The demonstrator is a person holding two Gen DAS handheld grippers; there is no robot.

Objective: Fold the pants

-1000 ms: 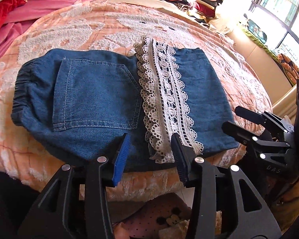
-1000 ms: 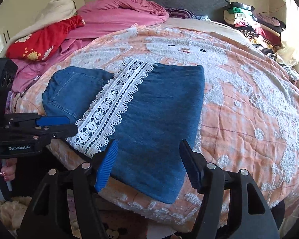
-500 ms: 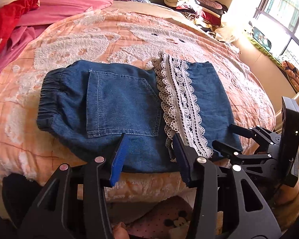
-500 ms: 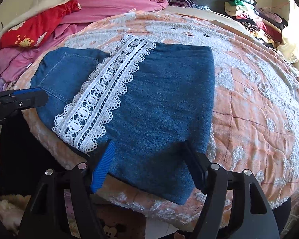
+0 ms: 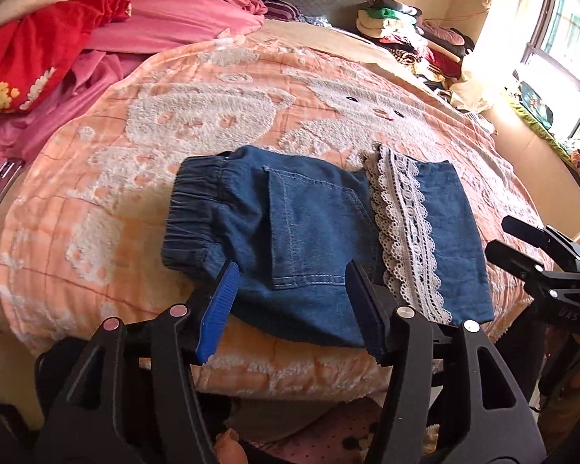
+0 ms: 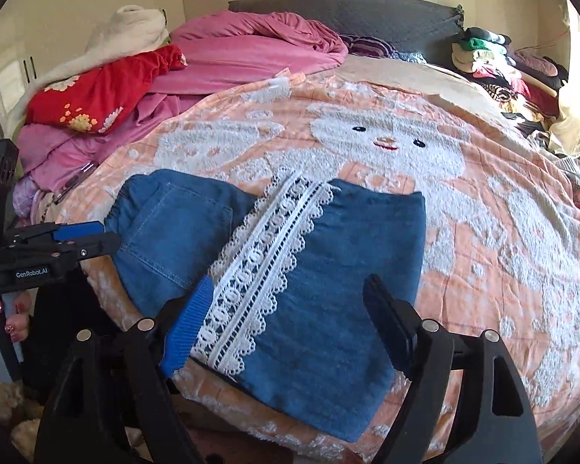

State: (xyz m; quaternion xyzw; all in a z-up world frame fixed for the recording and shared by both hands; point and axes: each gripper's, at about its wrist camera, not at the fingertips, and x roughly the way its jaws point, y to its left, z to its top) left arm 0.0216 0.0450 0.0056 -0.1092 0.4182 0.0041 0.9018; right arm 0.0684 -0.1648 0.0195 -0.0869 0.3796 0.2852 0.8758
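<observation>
Looking along our left gripper [image 5: 290, 305], we see its jaws opening, about half spread, with nothing pinched; the near hem of the pants [image 5: 321, 239] shows in the gap between the fingers, just past the tips. Our right gripper [image 6: 286, 328] is opening too, jaws wide and empty, framing the lace strip [image 6: 266, 270] and the plain denim beside it; whether the tips touch the cloth we cannot tell.

The pants lie folded flat on the quilt [image 6: 502, 232], close to the bed's near edge, a corner of denim reaching that edge. Their long axis runs crosswise to us: the elastic waistband [image 5: 197, 212] points left, the folded leg end points right. The back pocket [image 5: 313, 232] faces up between waistband and lace, and the lace band crosses the short way, from near edge to far.

In the right wrist view, the left gripper sits off the waistband side, clear of the cloth.

Farther back lie the pink bedding [image 6: 251, 58], a red blanket [image 6: 96, 96] and a clothes pile [image 6: 495, 62] by the headboard.
</observation>
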